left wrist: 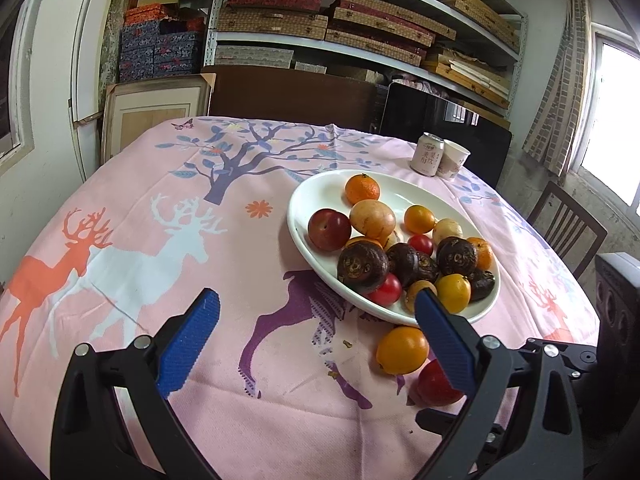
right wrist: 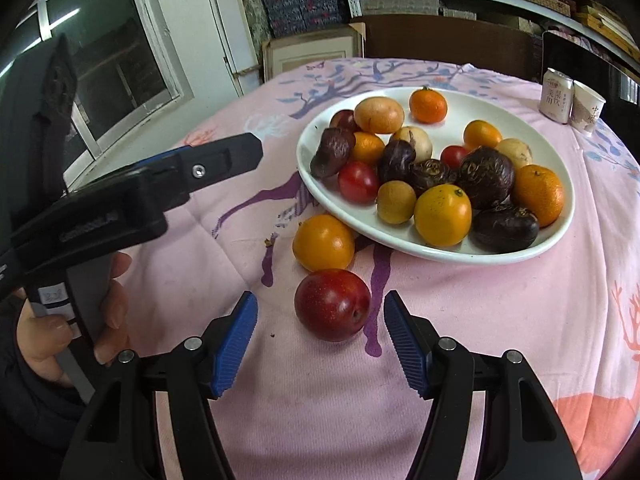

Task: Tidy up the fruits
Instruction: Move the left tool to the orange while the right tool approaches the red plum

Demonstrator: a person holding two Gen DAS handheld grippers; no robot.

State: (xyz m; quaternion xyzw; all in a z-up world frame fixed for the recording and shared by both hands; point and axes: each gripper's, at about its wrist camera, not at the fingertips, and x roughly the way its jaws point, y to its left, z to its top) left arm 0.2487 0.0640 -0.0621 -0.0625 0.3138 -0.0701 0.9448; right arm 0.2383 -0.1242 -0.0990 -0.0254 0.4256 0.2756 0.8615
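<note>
A white oval plate (left wrist: 304, 208) (right wrist: 316, 184) on the pink deer tablecloth holds several fruits: oranges, red plums, yellow ones and dark wrinkled ones. Two fruits lie on the cloth just off its near rim: an orange fruit (left wrist: 402, 350) (right wrist: 323, 242) and a red plum (left wrist: 434, 390) (right wrist: 332, 304). My left gripper (left wrist: 316, 300) stands wide open over bare cloth, its right finger in front of both loose fruits. My right gripper (right wrist: 320, 308) is open with the red plum between its fingertips, pads clear of it. The left gripper's black finger (right wrist: 224, 156) reaches in from the left, held by a hand (right wrist: 112, 304).
A drink can (left wrist: 427, 154) (right wrist: 555, 96) and a paper cup (left wrist: 454, 159) (right wrist: 586, 109) stand at the table's far right. A wooden chair (left wrist: 568, 232) is beyond the right edge. Shelves of boxes (left wrist: 360, 20) fill the back wall.
</note>
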